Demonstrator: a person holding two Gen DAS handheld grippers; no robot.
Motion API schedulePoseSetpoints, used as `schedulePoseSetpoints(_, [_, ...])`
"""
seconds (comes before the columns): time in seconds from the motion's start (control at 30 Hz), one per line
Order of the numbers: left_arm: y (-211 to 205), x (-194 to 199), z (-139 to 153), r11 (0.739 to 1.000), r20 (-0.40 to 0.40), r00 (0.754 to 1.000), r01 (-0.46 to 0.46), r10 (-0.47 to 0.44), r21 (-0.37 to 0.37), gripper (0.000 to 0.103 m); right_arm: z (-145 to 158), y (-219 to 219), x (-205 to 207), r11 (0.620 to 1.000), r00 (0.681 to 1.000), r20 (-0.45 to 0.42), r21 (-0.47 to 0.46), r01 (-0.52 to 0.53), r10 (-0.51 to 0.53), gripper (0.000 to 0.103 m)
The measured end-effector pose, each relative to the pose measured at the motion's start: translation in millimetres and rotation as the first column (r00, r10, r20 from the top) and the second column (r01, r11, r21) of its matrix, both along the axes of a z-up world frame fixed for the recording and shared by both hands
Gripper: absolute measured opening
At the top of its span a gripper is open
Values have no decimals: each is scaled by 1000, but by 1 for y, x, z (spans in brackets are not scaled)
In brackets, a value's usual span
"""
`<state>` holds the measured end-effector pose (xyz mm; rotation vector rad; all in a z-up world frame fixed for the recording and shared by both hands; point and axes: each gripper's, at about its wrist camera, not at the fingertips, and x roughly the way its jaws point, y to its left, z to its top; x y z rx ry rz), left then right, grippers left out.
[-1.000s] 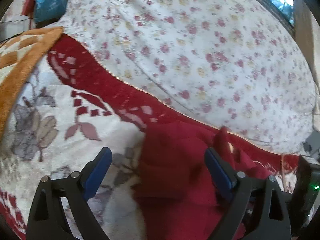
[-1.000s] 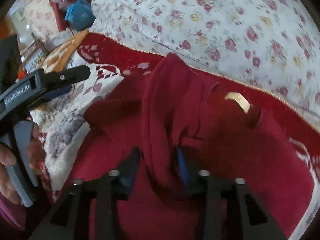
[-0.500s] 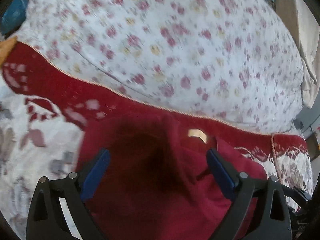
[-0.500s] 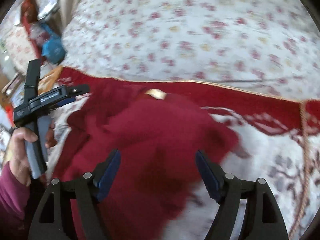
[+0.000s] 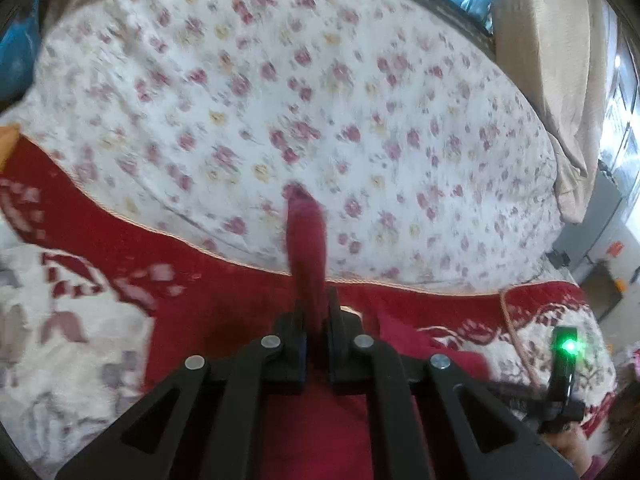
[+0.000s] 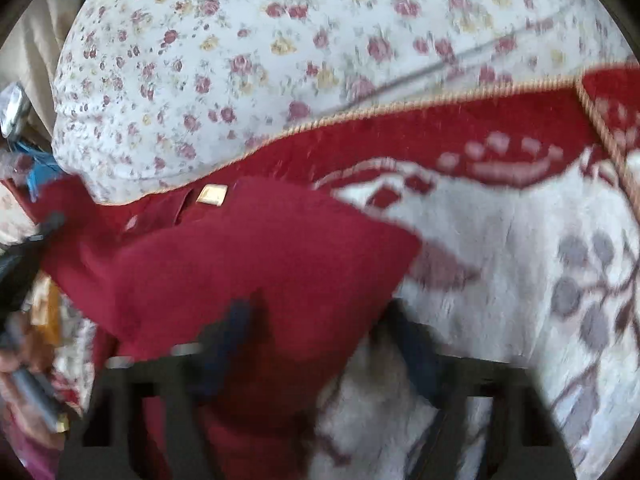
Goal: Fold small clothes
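Left gripper (image 5: 316, 332) clamped on a fold of the red garment (image 6: 248, 264), which lies on the blanket (image 6: 500, 248) by the floral sheet (image 5: 320, 100). Right gripper (image 6: 320, 360) blurred, jaws just closing, apart in frame, garment edge between.

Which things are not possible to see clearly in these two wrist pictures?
- Right wrist view: the right gripper is smeared by motion blur; whether its pads press the red garment cannot be told.
- Left wrist view: the garment's lower part is hidden behind the left gripper, shut on a fold.
- Both views: the garment's type and the label text are unreadable.
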<state>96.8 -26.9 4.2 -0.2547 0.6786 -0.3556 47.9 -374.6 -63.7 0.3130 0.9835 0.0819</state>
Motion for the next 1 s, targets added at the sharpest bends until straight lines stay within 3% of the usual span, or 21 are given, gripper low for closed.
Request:
schedulePoseSetpoints(0.07, [9, -7, -18, 1000, -47, 999, -17, 18, 21, 9, 8, -5, -3, 999, 999, 41, -42, 27, -25, 13])
schedulePoseSetpoints(0.13, [11, -5, -45, 994, -131, 989, -61, 73, 94, 21, 9, -12, -4, 997, 999, 31, -59, 47, -45, 13])
schedulePoseSetpoints(0.17, [13, 0, -61, 989, -190, 977, -79, 102, 124, 32, 6, -13, -5, 995, 998, 23, -78, 58, -56, 13])
schedulePoseSetpoints(0.23, [19, 6, -79, 991, -265, 958, -88, 112, 100, 37, 0, -11, -8, 993, 998, 0, -101, 59, -59, 14])
schedulePoseSetpoints(0.3, [24, 5, -78, 992, -271, 955, -108, 123, 67, 44, 3, -11, -15, 993, 997, -13, -86, 76, -77, 20])
schedulePoseSetpoints(0.33, [24, 3, -72, 991, -252, 959, -119, 132, 64, 51, 9, -13, -21, 994, 996, -16, -67, 89, -90, 32])
schedulePoseSetpoints(0.37, [24, -1, -66, 990, -230, 963, -127, 137, 59, 69, 16, -15, -27, 996, 996, -13, -34, 86, -87, 55])
schedulePoseSetpoints(0.4, [25, -4, -61, 989, -203, 968, -138, 146, 54, 79, 25, -16, -36, 997, 997, 6, 18, 75, -75, 65])
schedulePoseSetpoints(0.43, [25, -8, -56, 987, -175, 972, -149, 156, 53, 80, 30, -14, -43, 997, 998, 25, 46, 61, -62, 74])
schedulePoseSetpoints(0.5, [25, -8, -51, 987, -160, 975, -143, 152, 67, 80, 36, -1, -57, 998, 999, 44, 56, 12, -14, 74])
schedulePoseSetpoints(0.63, [32, -6, -55, 986, -202, 966, -156, 163, 54, 80, 26, 39, -72, 994, 994, 17, -25, -106, 106, 74])
schedulePoseSetpoints(0.7, [36, -5, -55, 985, -211, 962, -169, 174, 45, 80, 16, 54, -70, 985, 992, -3, -125, -122, 123, 73])
schedulePoseSetpoints(0.73, [37, -6, -54, 983, -210, 961, -177, 182, 43, 80, 13, 55, -68, 981, 994, 1, -164, -108, 109, 66])
schedulePoseSetpoints(0.77, [39, -6, -52, 982, -207, 960, -182, 186, 42, 80, 11, 57, -64, 975, 995, 14, -201, -97, 102, 44])
schedulePoseSetpoints(0.83, [42, -6, -50, 980, -199, 959, -196, 201, 42, 80, 6, 57, -60, 955, 996, 19, -286, -84, 93, 13])
schedulePoseSetpoints(1.0, [47, -6, -47, 976, -205, 955, -212, 217, 44, 80, 24, 23, -84, 979, 998, 52, -201, -25, 37, 9])
